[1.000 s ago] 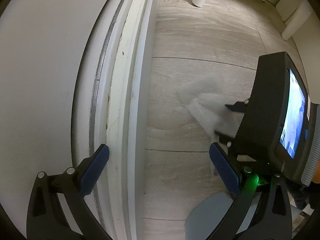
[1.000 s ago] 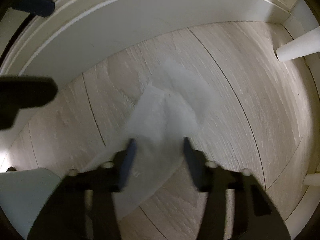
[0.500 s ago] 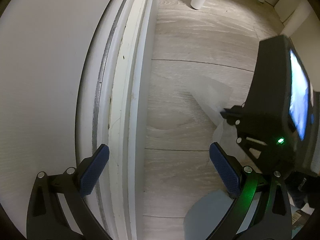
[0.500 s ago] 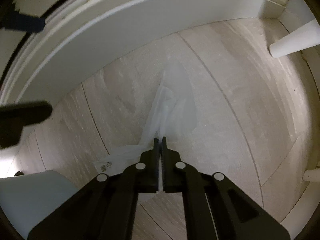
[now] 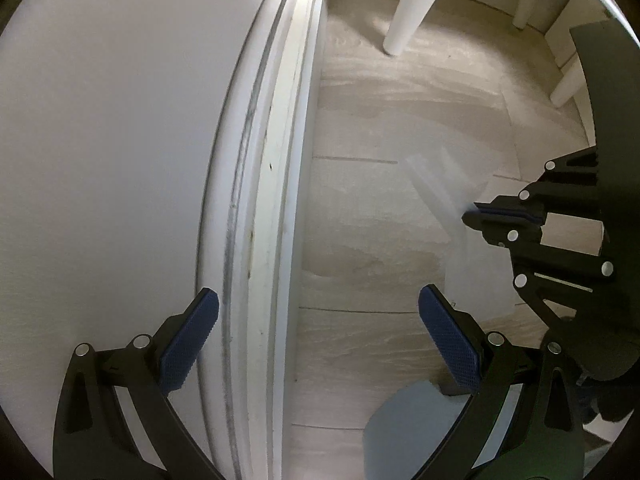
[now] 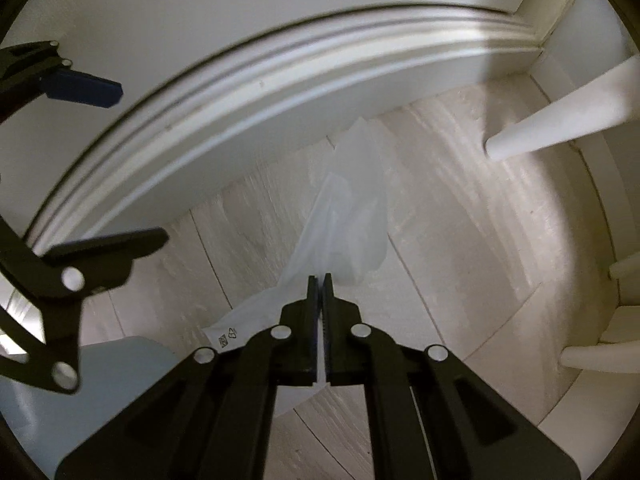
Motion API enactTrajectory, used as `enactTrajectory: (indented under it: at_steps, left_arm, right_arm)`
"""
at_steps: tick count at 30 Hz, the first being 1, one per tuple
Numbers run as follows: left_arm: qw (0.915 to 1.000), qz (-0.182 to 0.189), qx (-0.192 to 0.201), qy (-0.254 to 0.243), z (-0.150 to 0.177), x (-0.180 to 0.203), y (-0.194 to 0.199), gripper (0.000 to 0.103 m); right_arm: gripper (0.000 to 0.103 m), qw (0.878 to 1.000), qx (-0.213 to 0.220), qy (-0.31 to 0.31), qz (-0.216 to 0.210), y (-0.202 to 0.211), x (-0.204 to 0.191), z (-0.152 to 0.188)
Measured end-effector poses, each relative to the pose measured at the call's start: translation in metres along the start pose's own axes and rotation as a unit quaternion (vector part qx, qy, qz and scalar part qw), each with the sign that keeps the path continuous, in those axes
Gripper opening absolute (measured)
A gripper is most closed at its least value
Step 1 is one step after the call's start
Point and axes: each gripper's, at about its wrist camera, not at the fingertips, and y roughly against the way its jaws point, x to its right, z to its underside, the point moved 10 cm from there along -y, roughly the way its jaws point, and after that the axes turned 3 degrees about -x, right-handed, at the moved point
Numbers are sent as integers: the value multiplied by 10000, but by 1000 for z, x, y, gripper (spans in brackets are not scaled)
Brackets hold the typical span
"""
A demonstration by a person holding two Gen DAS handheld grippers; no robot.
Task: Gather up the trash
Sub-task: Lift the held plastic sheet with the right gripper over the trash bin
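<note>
A thin, see-through plastic bag [image 6: 348, 216] hangs over the pale wood floor, pinched at its upper part by my right gripper [image 6: 320, 280], which is shut on it. One printed corner of the bag [image 6: 228, 334] trails low at the left. In the left wrist view the same bag [image 5: 440, 196] shows as a blurred sheet at the right, and my right gripper [image 5: 478, 216] holds it from that side. My left gripper [image 5: 316, 336] stands open over the skirting and floor with nothing between its blue pads [image 5: 448, 340]. Its fingers [image 6: 80, 88] also show at the left of the right wrist view.
A white wall with moulded skirting [image 5: 272, 200] runs along the left. White furniture legs [image 6: 560, 120] stand on the floor at the right and far end [image 5: 412, 4]. A pale blue-grey rounded object [image 5: 420, 424] lies low by the left gripper, also at bottom left [image 6: 80, 392].
My right gripper shut on the plastic bag and rose with it, so the bag went from lying flat on the floor to hanging. The left gripper rose a little and stayed open.
</note>
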Motion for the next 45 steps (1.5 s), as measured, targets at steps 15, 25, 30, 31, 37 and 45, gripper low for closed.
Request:
enactTrajectory:
  at_steps: [15,25,30,31,37,45]
  left_arm:
    - [9987,-307,359,-188,-33,-6,80,97]
    - [9963,-542,669,-71,-49,-2,166,97]
    - [9944,-656,829,44,-45,8,212,97]
    - [9939,-672,869,80,-42,12,223,97]
    - [9898,-853,1085,366,-22,25,276,97]
    - [9857,-1049,1119,693,21,46,322,97]
  right_arm:
    - [4,9991,386,-65,142,88,10,-19]
    - [4,9961,866,-53,162,181,23,-30]
    - [4,9937,1110,32,112,229,18,-25]
    - [4,9932,1161,44,98,238,17,-23]
    - [4,9896,1428,153,61,292,19,-6]
    - [4,9825,1809,395,-192,355,-2,29]
